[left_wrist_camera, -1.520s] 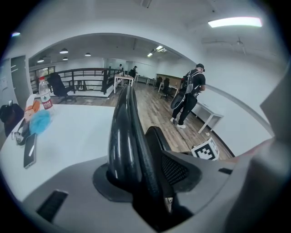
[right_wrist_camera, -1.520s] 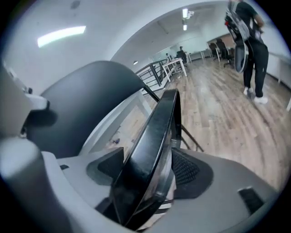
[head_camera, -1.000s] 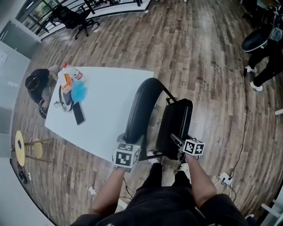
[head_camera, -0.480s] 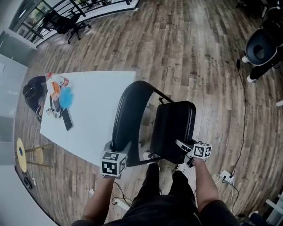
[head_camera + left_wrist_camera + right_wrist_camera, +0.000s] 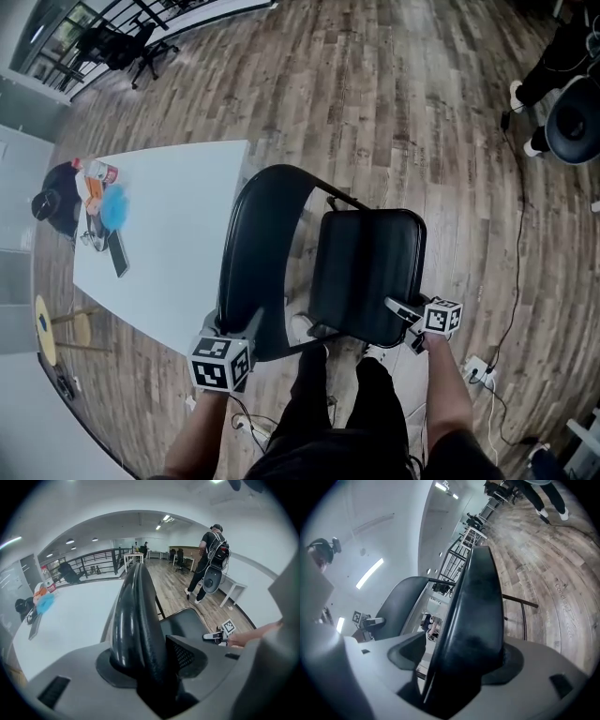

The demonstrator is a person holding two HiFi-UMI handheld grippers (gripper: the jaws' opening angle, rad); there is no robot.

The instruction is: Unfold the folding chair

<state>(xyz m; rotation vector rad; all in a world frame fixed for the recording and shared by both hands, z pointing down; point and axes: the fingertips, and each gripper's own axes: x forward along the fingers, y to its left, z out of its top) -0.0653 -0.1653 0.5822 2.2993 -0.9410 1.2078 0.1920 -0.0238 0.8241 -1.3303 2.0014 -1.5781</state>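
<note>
Head view: folding chair [image 5: 361,253] stands on the wood floor [image 5: 422,112], just beside the white worktop [image 5: 159,225]. Left gripper [image 5: 236,325] jaws pinch the near end of the curved backrest [image 5: 248,253]. Left gripper view confirms it, with the black rim wedged between both jaws. Right gripper [image 5: 398,309] jaws pinch the near corner of the seat [image 5: 375,291]. Right gripper view shows the seat edge filling the gap. Seat faces up and stands apart from the backrest, with the tube frame [image 5: 342,199] showing at the far side. Small clutter [image 5: 101,208] sits at the worktop's far end.
</note>
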